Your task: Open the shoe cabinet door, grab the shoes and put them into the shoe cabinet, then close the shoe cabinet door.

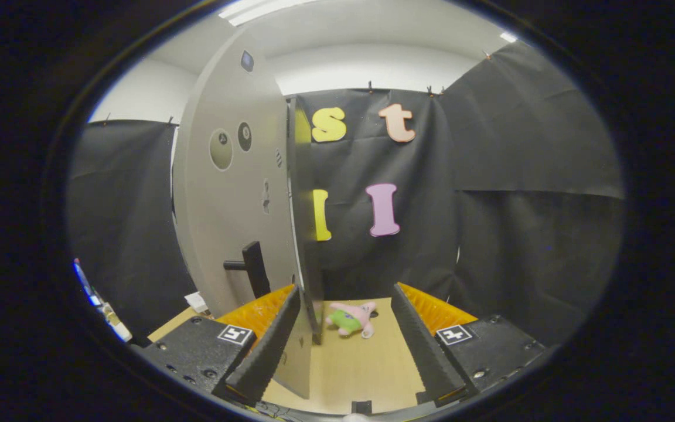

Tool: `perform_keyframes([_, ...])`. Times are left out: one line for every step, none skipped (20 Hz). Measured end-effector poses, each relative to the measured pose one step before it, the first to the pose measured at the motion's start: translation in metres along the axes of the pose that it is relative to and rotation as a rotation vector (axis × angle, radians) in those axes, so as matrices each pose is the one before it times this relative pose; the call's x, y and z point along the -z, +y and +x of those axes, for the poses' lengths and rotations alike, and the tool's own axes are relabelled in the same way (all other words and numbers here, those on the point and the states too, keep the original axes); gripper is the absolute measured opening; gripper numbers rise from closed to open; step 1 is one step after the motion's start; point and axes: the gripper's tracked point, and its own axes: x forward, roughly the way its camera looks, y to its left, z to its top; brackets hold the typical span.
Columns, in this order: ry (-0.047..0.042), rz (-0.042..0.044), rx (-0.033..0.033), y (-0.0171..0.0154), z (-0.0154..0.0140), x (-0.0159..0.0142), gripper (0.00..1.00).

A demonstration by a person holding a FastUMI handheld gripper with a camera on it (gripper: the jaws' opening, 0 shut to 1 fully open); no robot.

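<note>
The grey shoe cabinet door (232, 193) stands close in front of me, swung so that I see its face and its thin dark edge (305, 234). A black bar handle (254, 268) sticks out of the door's face just above my left finger (267, 346). My gripper (345, 290) is open, with its fingers wide apart. The door's lower edge (297, 357) reaches down between the fingers, right beside the left one and well away from the right finger (425, 340). I cannot tell whether the left finger touches the door.
A pink and green plush toy (352, 318) lies on the light wooden tabletop (355, 369) just beyond the fingertips. A small white object (197, 302) sits on the table left of the door. Black cloth walls close off the back and both sides.
</note>
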Motion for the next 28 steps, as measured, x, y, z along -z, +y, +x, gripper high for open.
perform_keyframes([0.00059, -0.00078, -0.01291, 0.00239, 0.00251, 0.00099, 0.99])
perform_keyframes([-0.00088, -0.00086, -0.01606, 0.00347, 0.00199, -0.00044, 0.99])
perform_keyframes([-0.00203, -0.00028, -0.01527, 0.00303, 0.00320, -0.00084, 0.99])
perform_keyframes([0.00004, -0.00366, -0.01697, 0.00520, 0.00175, -0.00029, 0.99])
perform_keyframes([0.00134, -0.00732, -0.00728, 0.00330, 0.00053, 0.00044, 0.99])
perform_keyframes([-0.00560, -0.01221, 0.00042, -0.00020, -0.00264, -0.00122, 0.99])
perform_keyframes([-0.00498, -0.01325, -0.00204, 0.00062, 0.00231, -0.00099, 0.98])
perform_keyframes([-0.00062, -0.00739, 0.00216, 0.00005, 0.00178, -0.00118, 0.98])
perform_keyframes([0.00215, -0.00324, 0.00353, 0.00008, -0.00090, 0.00038, 0.98])
perform_keyframes([0.00588, 0.00392, 0.00272, 0.00173, -0.00146, 0.00010, 0.98])
perform_keyframes([0.00257, 0.00434, -0.00930, 0.00320, 0.00086, 0.00072, 0.97])
perform_keyframes([0.00935, 0.00096, -0.01120, 0.00496, 0.00011, 0.00086, 0.97])
perform_keyframes([-0.00965, -0.00228, 0.00668, -0.00068, -0.00187, -0.00362, 0.96])
perform_keyframes([0.01212, -0.01475, 0.00347, 0.00121, 0.00144, 0.00114, 0.95])
perform_keyframes([-0.00715, 0.00154, 0.00293, 0.00209, 0.00063, -0.00043, 0.95])
perform_keyframes([0.00955, -0.00045, 0.00051, 0.00207, 0.00061, 0.00165, 0.95])
perform_keyframes([-0.00317, 0.00555, 0.00008, 0.00141, -0.00025, 0.00037, 0.95])
perform_keyframes([0.00631, -0.00232, -0.00029, 0.00295, 0.00139, 0.00016, 0.95])
perform_keyframes([-0.00141, -0.00063, -0.00022, 0.00414, -0.00061, -0.00003, 0.95])
perform_keyframes([0.00532, -0.00252, -0.00212, 0.00574, -0.00080, 0.00029, 0.95])
perform_keyframes([0.00021, 0.00002, -0.00334, 0.00658, -0.00167, 0.00187, 0.95])
perform_keyframes([0.00333, -0.00212, -0.00451, 0.00646, -0.00082, -0.00036, 0.95])
perform_keyframes([0.00012, -0.00311, -0.00472, 0.00666, -0.00015, 0.00028, 0.95])
perform_keyframes([0.00209, -0.00323, -0.00401, 0.00740, 0.00034, 0.00011, 0.95])
perform_keyframes([-0.00082, -0.00332, -0.00528, 0.00728, -0.00002, 0.00060, 0.95])
perform_keyframes([0.00118, -0.00093, -0.00632, 0.00827, 0.00157, -0.00006, 0.95])
perform_keyframes([0.00007, 0.00070, -0.00750, 0.00835, 0.00179, 0.00102, 0.95])
perform_keyframes([0.00117, 0.00121, -0.00842, 0.00845, 0.00181, 0.00065, 0.95])
